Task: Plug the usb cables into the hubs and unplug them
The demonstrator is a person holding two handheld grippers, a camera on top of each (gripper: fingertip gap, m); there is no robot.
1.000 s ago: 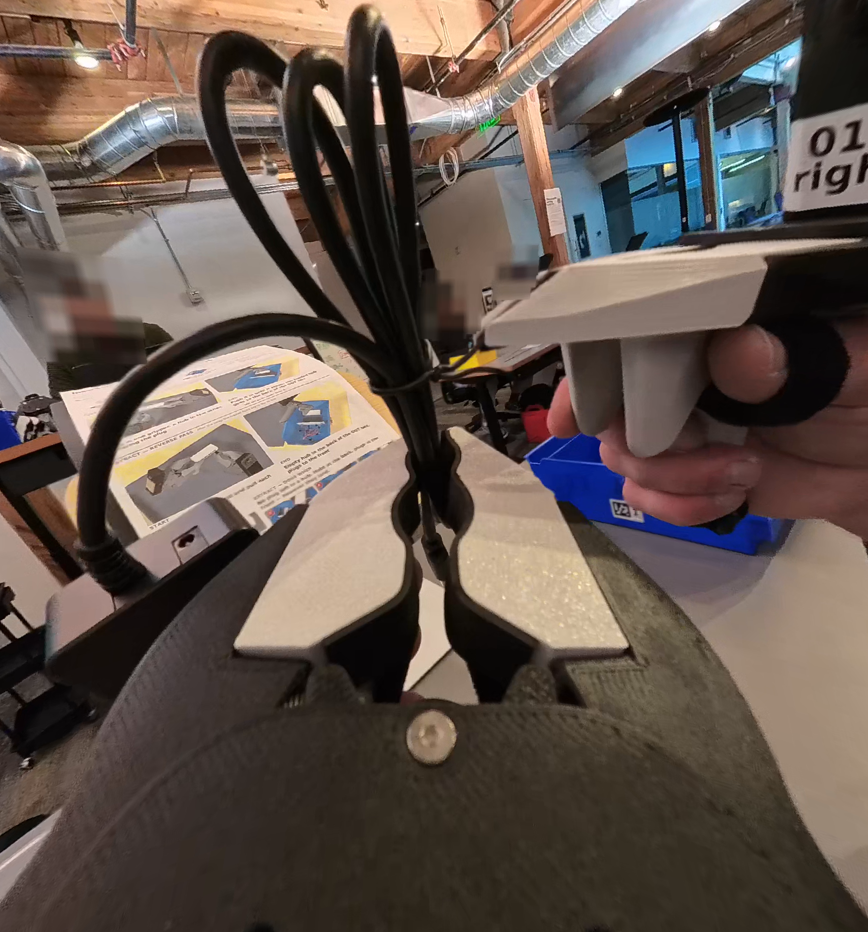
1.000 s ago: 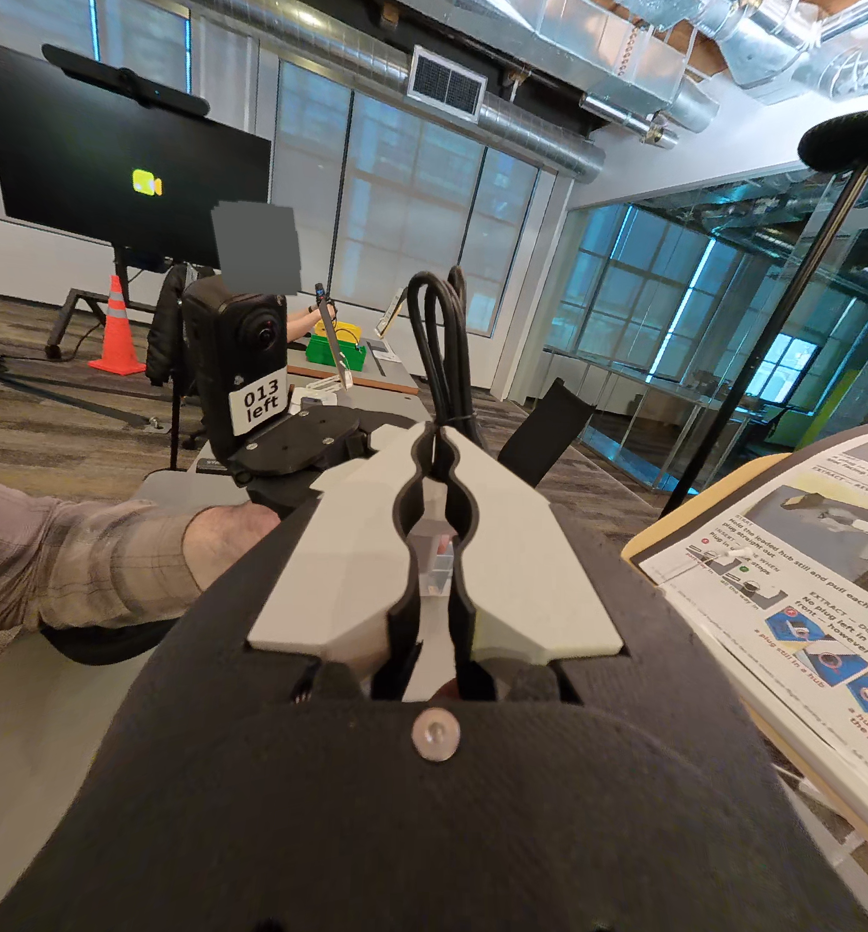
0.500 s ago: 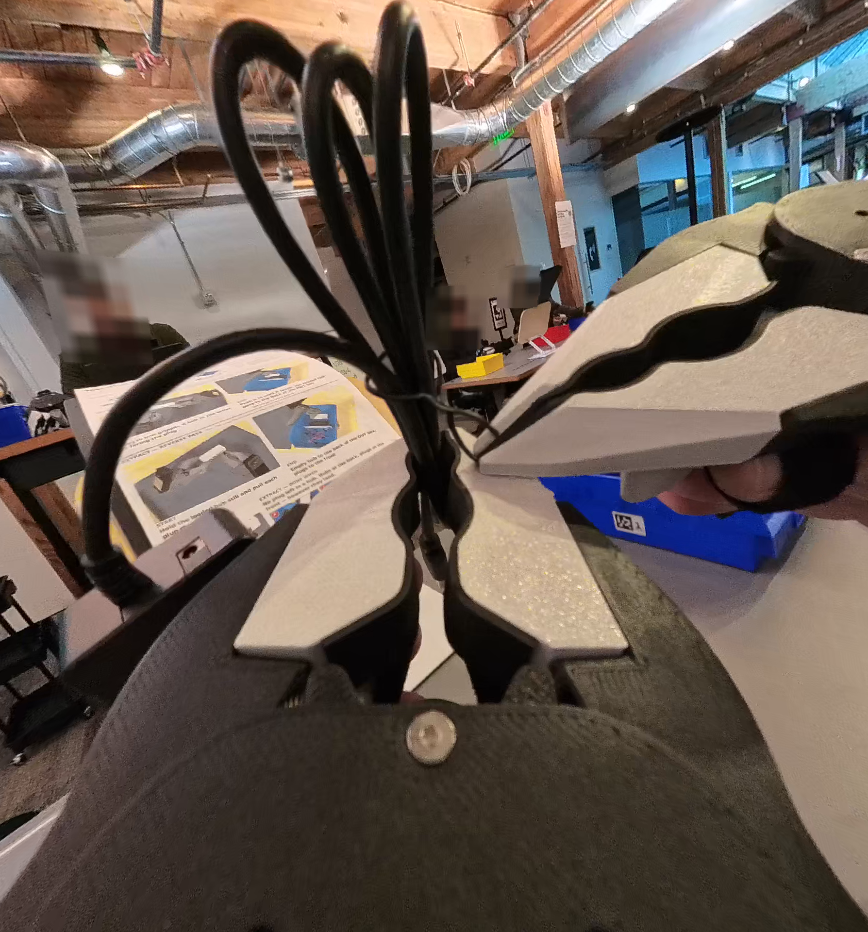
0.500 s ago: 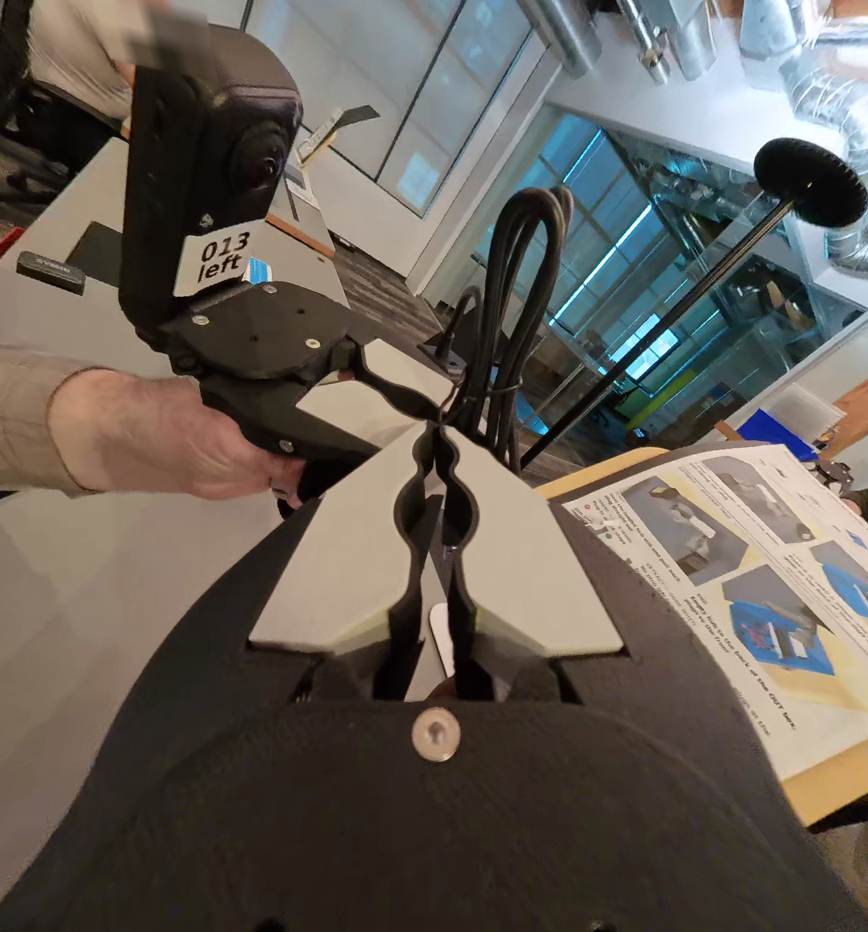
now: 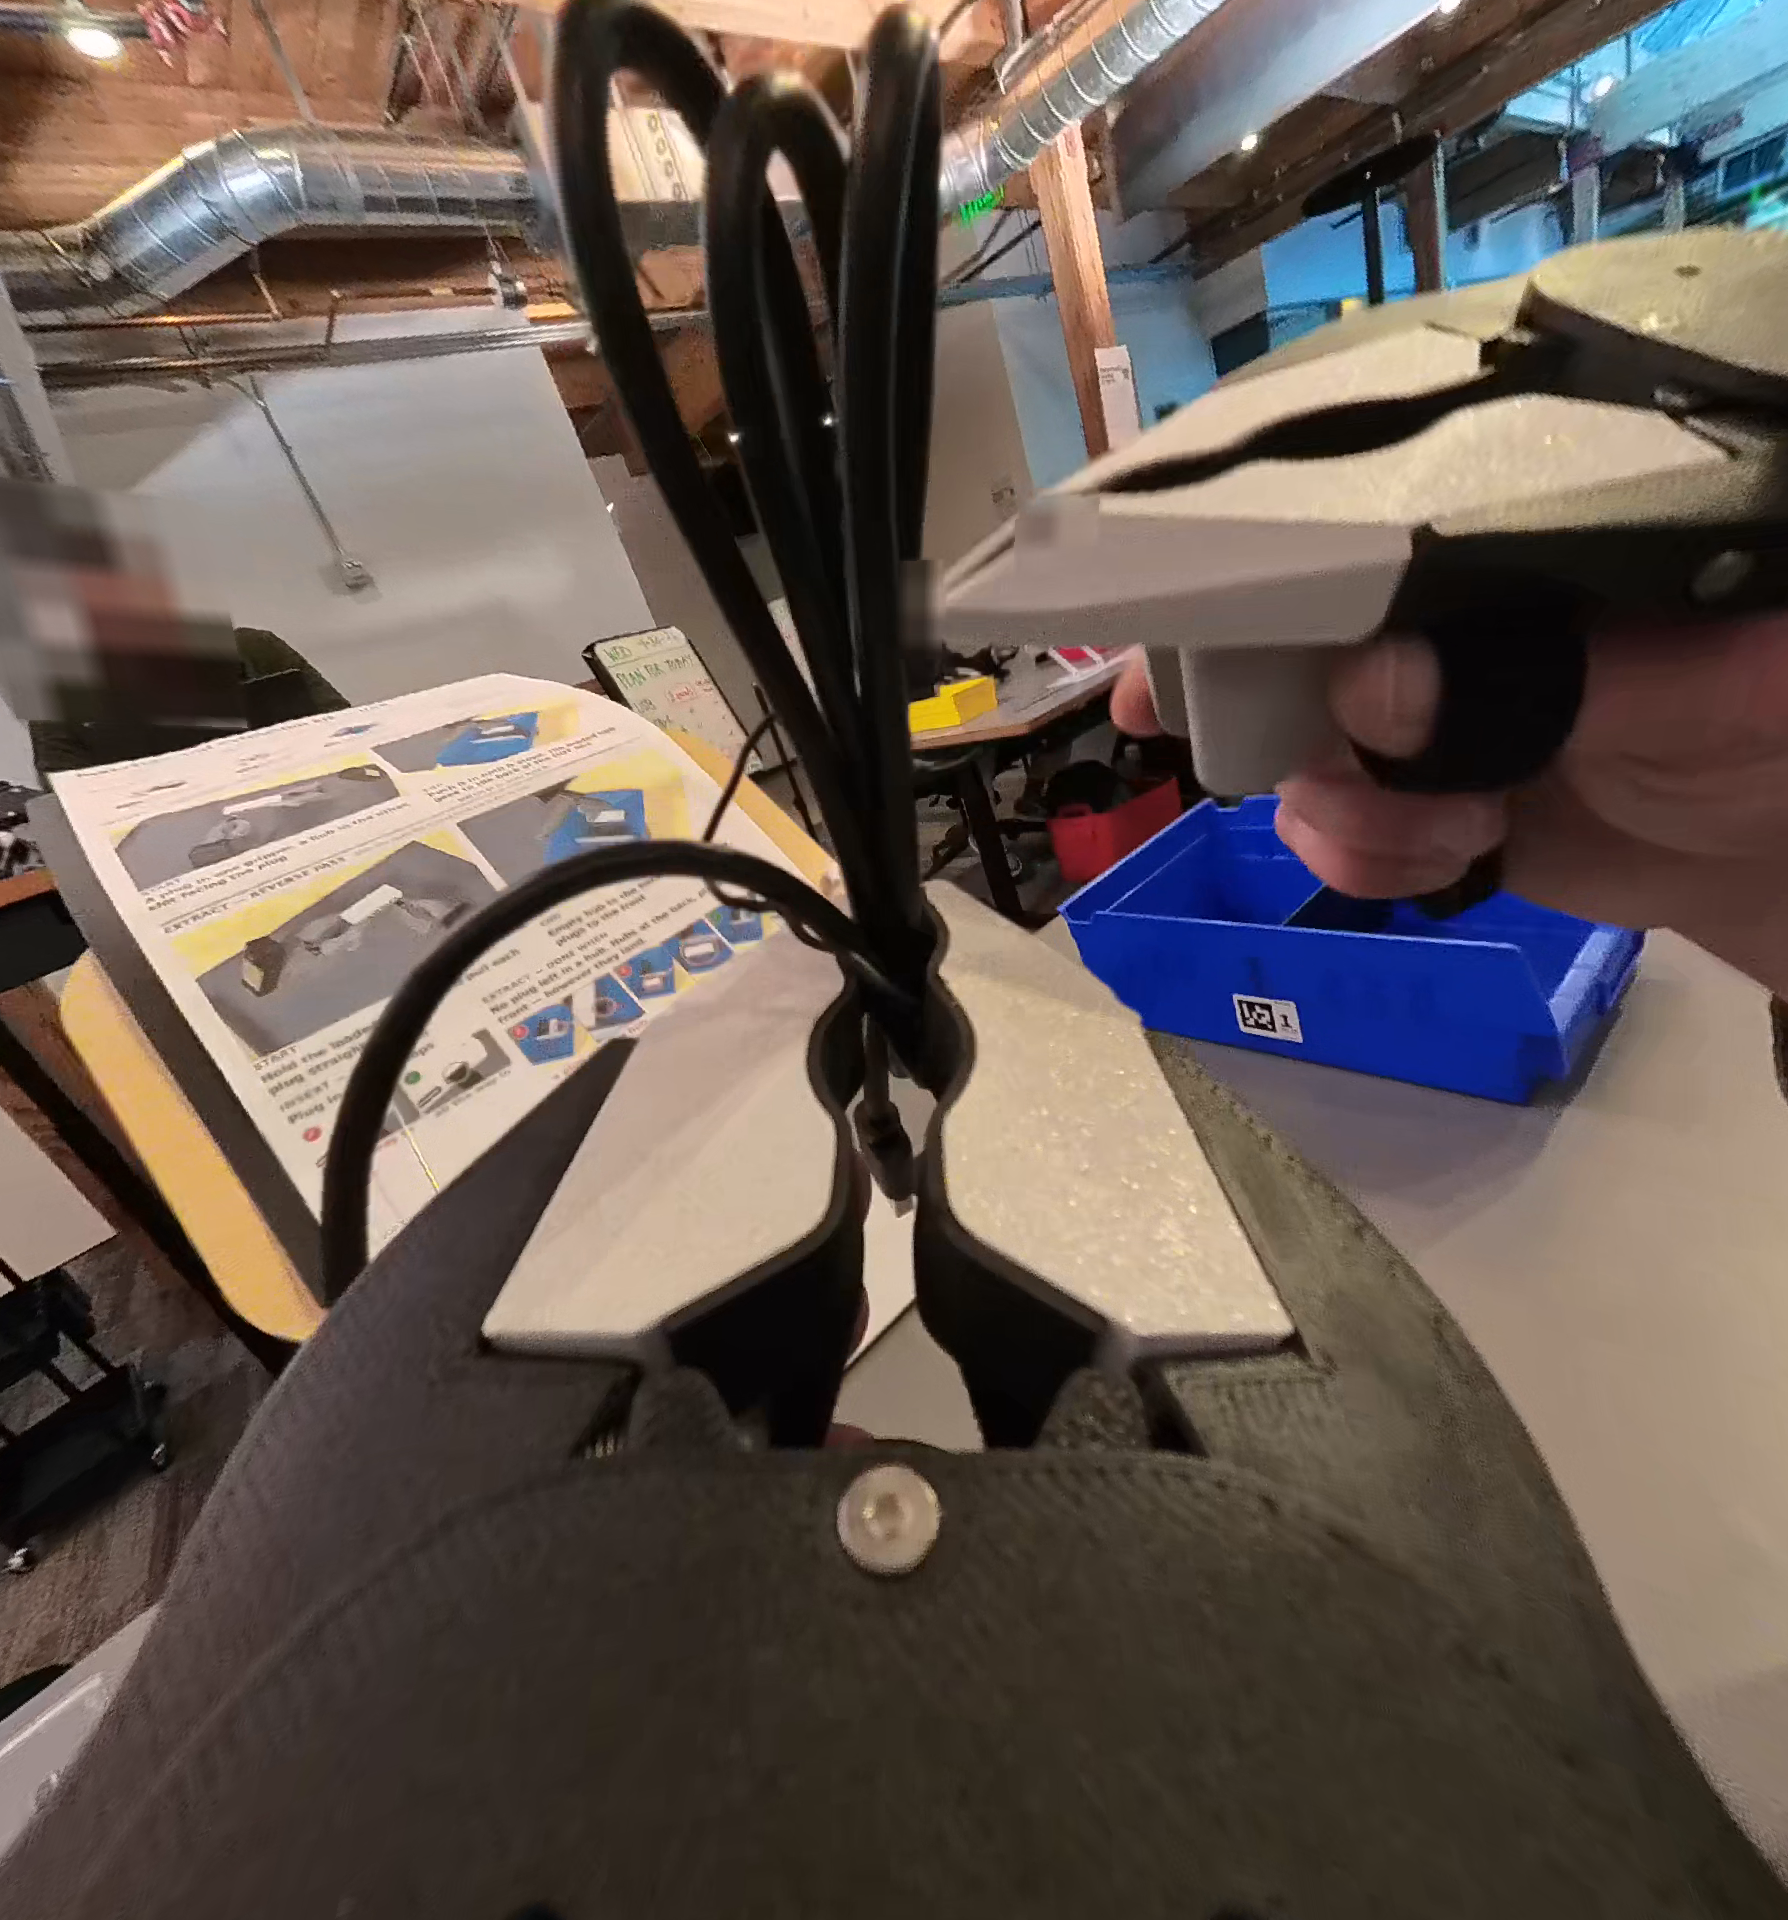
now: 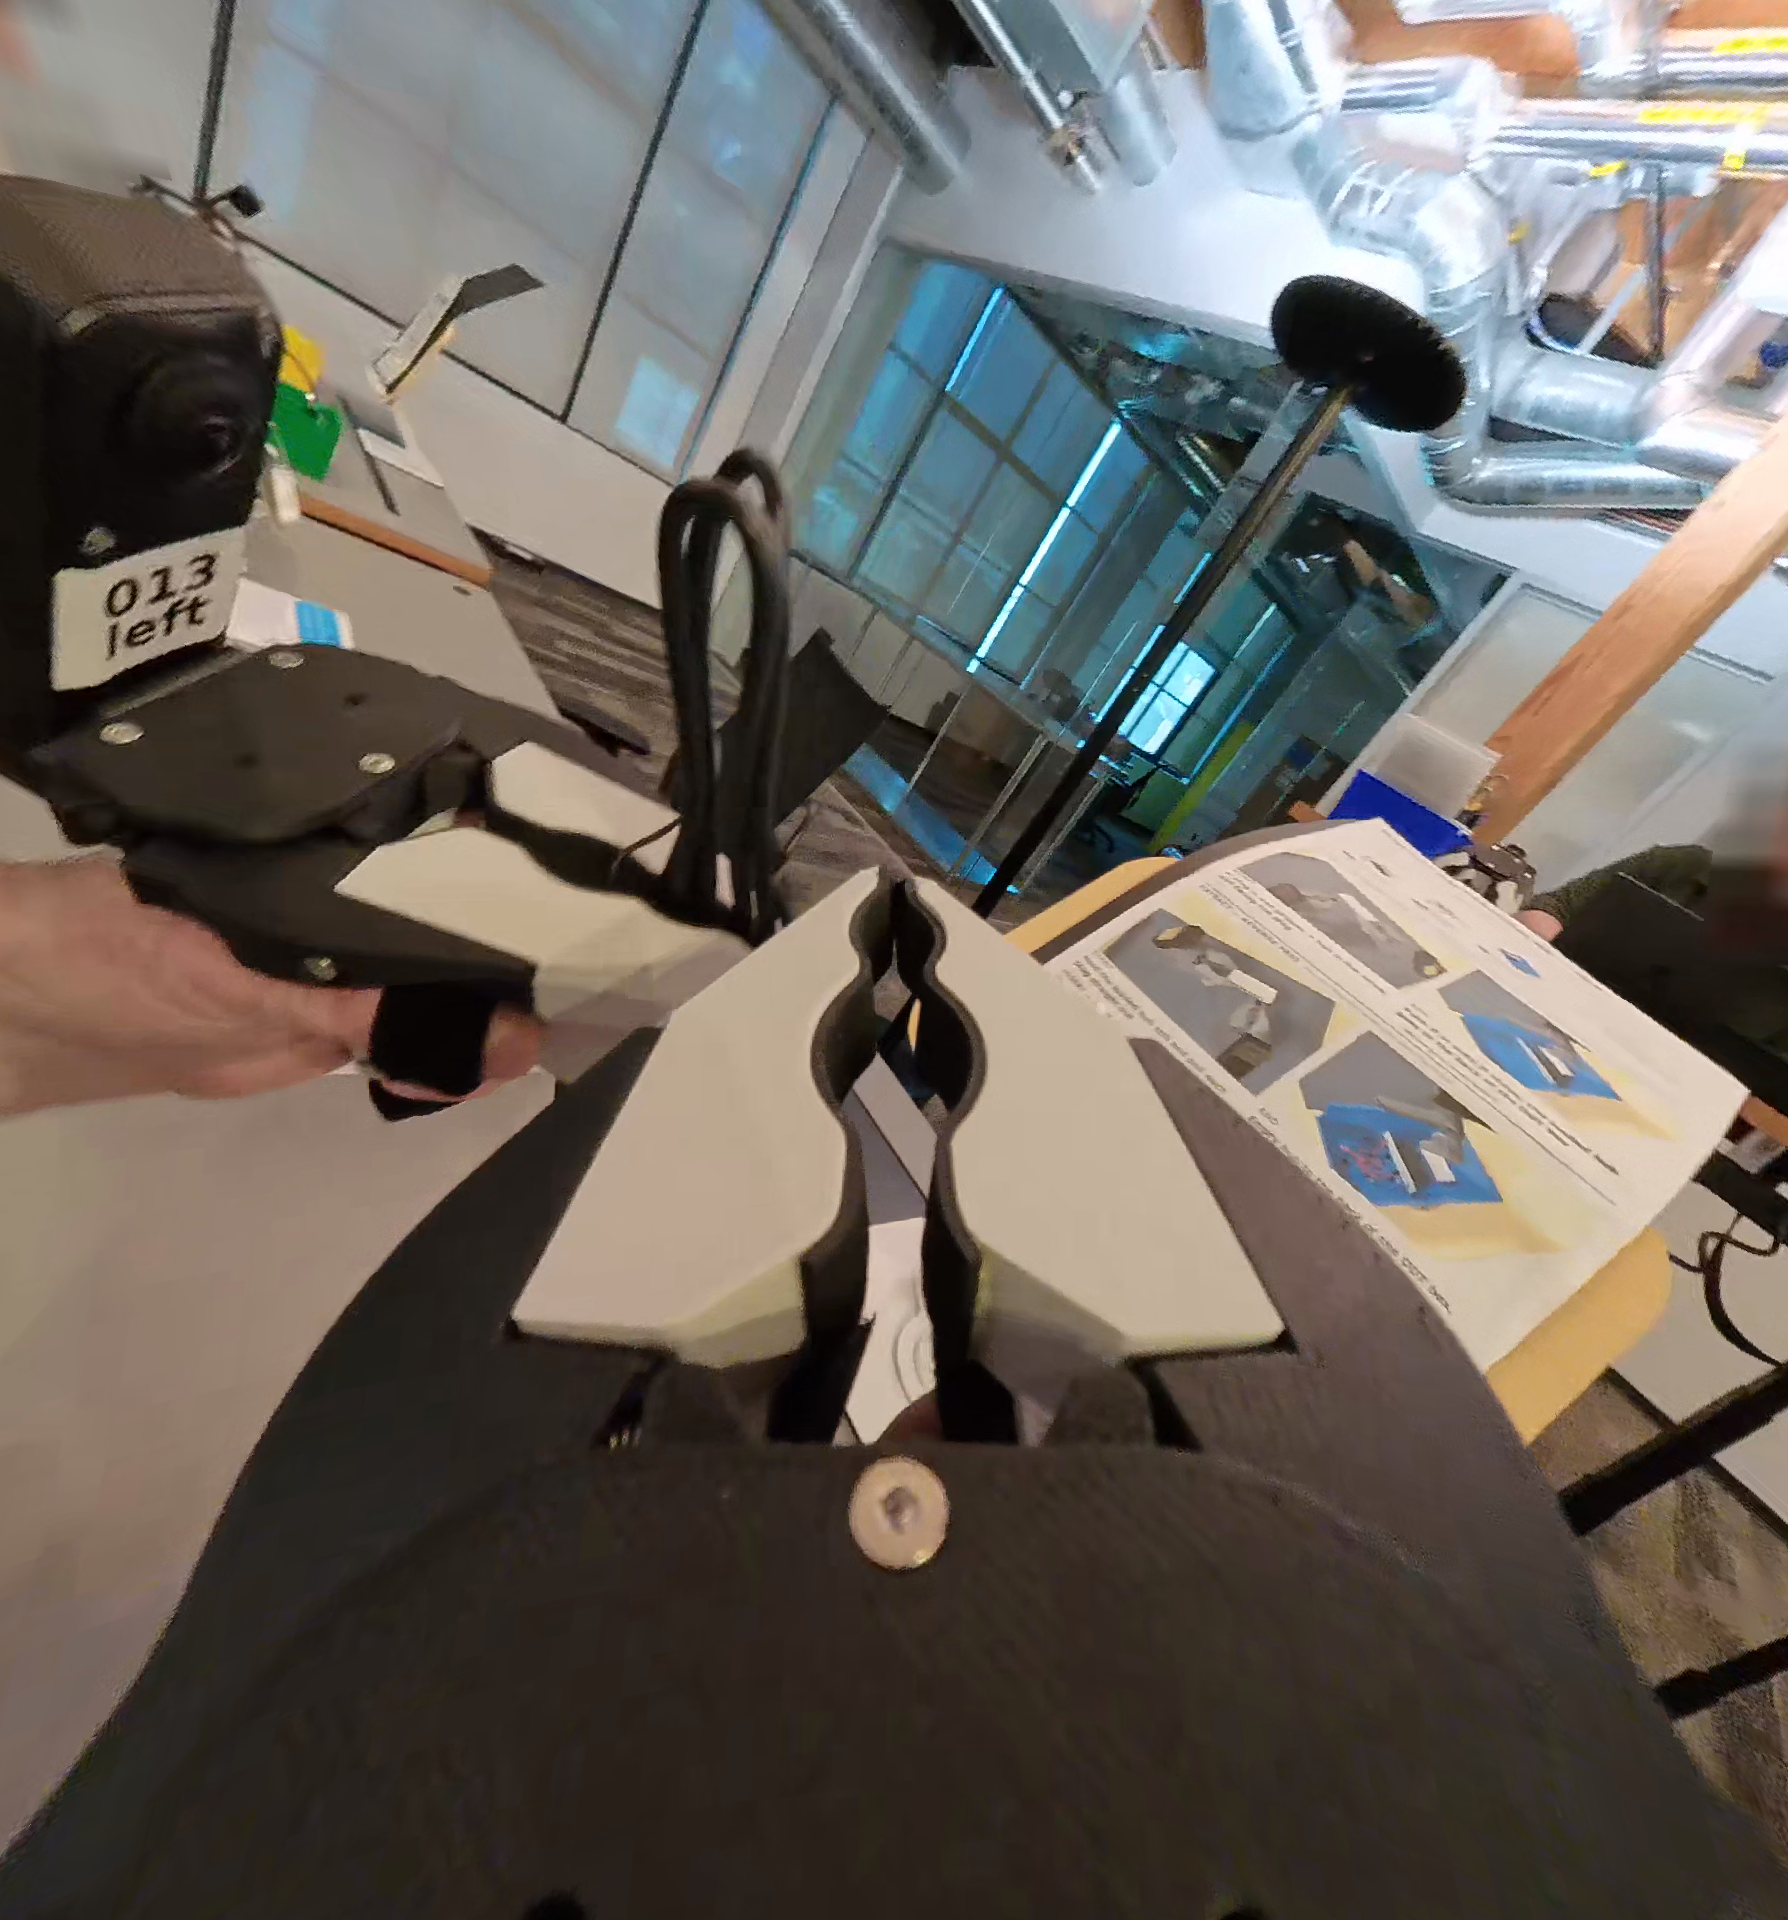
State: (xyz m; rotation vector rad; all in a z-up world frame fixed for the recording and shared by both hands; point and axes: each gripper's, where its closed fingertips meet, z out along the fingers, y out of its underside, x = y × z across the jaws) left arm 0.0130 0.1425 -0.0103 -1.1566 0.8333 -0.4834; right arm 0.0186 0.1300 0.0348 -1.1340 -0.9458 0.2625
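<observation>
The left gripper [image 5: 885, 1013] is clamped on a coiled black usb cable [image 5: 817, 540], whose loops, tied with a thin wire, stand up straight ahead of its fingertips while one loose strand arcs off to the tool's left and down out of sight. A small plug end [image 5: 890, 1148] hangs in the gap between the fingers, behind the pinch point. The right gripper [image 6: 895, 914] has its fingers drawn together with nothing visible between them; in the left wrist view it sits ahead and to the right of the left tool, its tips close to the cable loops but not clearly touching them. No hub can be made out in either current view, so the plugging appears not to have begun here: judging from this, the work is at the stage of readying one cable, and both the insertions and the extractions look to be left. Past the left tool and to its right stands a blue bin [image 5: 1389, 997] on the grey table [image 5: 1492, 1299]; its dividers show, but whether anything lies in its compartments cannot be told, since the person's hand [image 5: 1555, 790] and the near wall hide most of the inside. To the left of the left tool a printed instruction sheet [image 5: 350, 883] is propped up.
</observation>
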